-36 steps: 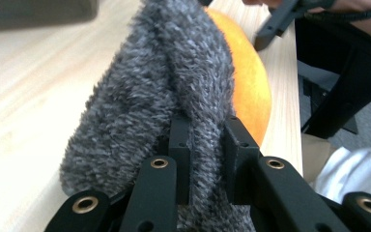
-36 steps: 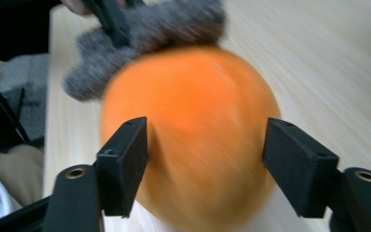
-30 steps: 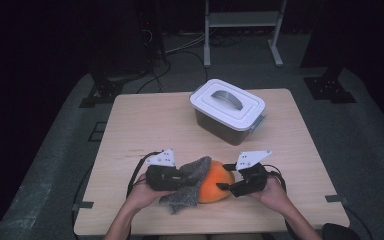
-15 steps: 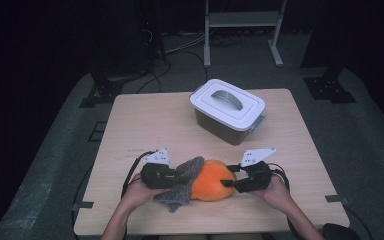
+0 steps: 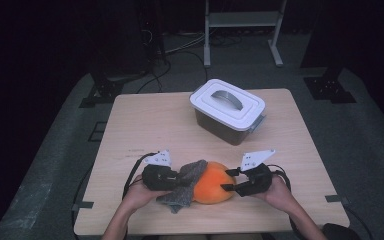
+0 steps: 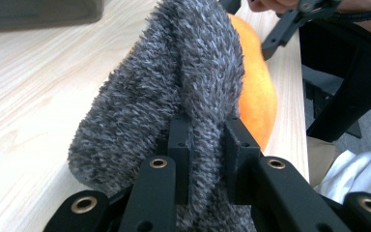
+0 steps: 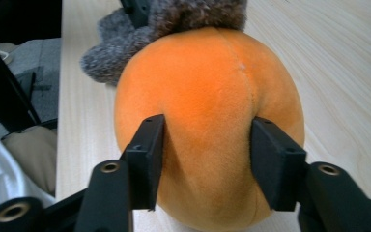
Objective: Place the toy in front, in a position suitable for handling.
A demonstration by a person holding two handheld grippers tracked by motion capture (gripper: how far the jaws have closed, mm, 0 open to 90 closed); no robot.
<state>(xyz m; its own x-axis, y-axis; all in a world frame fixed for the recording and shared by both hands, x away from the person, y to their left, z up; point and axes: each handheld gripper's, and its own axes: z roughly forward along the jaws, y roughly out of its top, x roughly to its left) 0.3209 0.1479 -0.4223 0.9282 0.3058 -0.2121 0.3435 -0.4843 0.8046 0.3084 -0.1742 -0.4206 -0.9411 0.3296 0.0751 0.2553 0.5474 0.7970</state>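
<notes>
Squeezing in on the orange plush ball (image 7: 207,121) at the desk's (image 5: 145,125) near edge, your right gripper (image 5: 232,181) fingers now press its sides while your left gripper (image 6: 207,159) pinches the grey fuzzy sock (image 6: 183,87), so both ends look held for pulling apart.

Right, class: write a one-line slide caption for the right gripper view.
Right gripper squeezes an orange plush ball beside grey fuzzy cloth.

Orange plush ball (image 5: 211,182), fuzzy grey sock (image 5: 184,186), white-lidded dark box (image 5: 228,111), pale wood table (image 5: 145,127), black grippers.
</notes>
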